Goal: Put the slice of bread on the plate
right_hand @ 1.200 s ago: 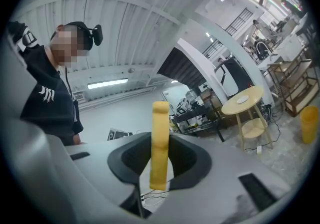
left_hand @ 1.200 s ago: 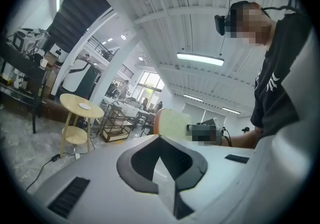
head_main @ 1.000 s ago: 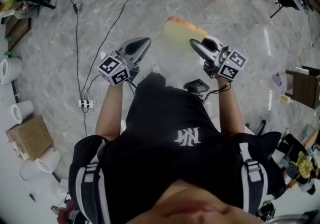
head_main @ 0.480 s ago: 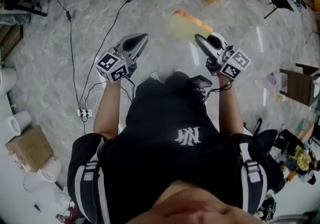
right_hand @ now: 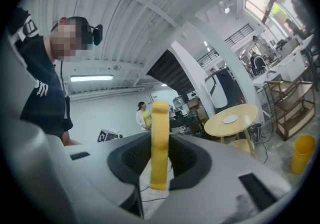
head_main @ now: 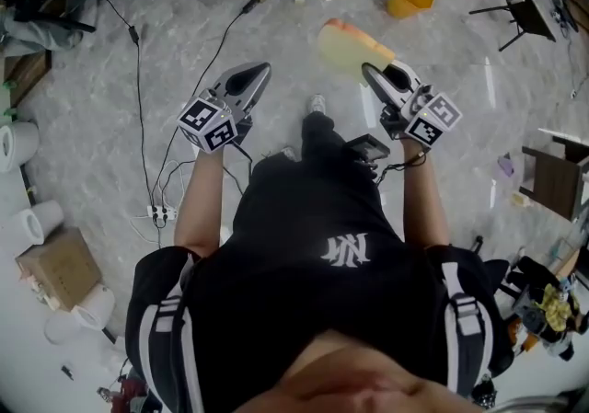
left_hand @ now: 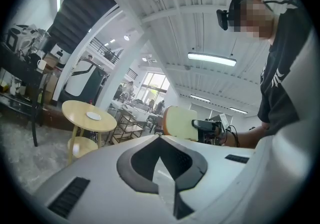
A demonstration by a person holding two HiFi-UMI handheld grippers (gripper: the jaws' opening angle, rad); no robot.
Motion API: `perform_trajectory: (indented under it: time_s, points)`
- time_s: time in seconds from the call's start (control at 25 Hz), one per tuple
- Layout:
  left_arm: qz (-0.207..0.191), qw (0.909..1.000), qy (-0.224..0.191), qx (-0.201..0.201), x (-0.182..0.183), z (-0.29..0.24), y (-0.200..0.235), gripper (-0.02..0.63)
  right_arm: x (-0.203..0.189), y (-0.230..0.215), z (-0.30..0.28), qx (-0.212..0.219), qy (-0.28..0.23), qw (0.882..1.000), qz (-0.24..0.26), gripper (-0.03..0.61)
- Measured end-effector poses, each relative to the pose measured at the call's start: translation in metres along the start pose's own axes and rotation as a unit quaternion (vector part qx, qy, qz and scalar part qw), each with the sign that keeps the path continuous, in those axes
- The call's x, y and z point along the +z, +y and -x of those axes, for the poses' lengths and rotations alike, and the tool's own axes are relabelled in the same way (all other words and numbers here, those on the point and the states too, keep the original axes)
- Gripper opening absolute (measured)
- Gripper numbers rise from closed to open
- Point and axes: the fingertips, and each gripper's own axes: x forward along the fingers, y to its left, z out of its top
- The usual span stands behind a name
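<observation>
My right tool (head_main: 369,70) pinches the soft, light, pale yellow slice of bread with an orange crust (head_main: 342,46) by its flat faces near one edge, held over the floor; grip gently, since it would crush; my left tool (head_main: 261,72) is pressed together, empty.

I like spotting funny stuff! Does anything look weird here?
Nothing is spilled or broken. One odd bit: the bread stands on its edge, pinched in the right tool, up in the air. The plate sits far off on a round table.
</observation>
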Motion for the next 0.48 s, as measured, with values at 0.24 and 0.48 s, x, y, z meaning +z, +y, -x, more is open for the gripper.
perform_trajectory:
  time_s: [0.24, 0.48]
  points:
    - [-0.003, 0.9998, -0.003, 0.017, 0.03, -0.053, 0.032, 0.012, 0.033, -0.057, -0.025, 0.025, 0.0, 1.0, 0.009, 0.092]
    - [-0.013, 0.9992, -0.002, 0.039, 0.057, -0.099, 0.054, 0.012, 0.063, -0.109, -0.036, 0.044, -0.007, 0.999, 0.008, 0.092]
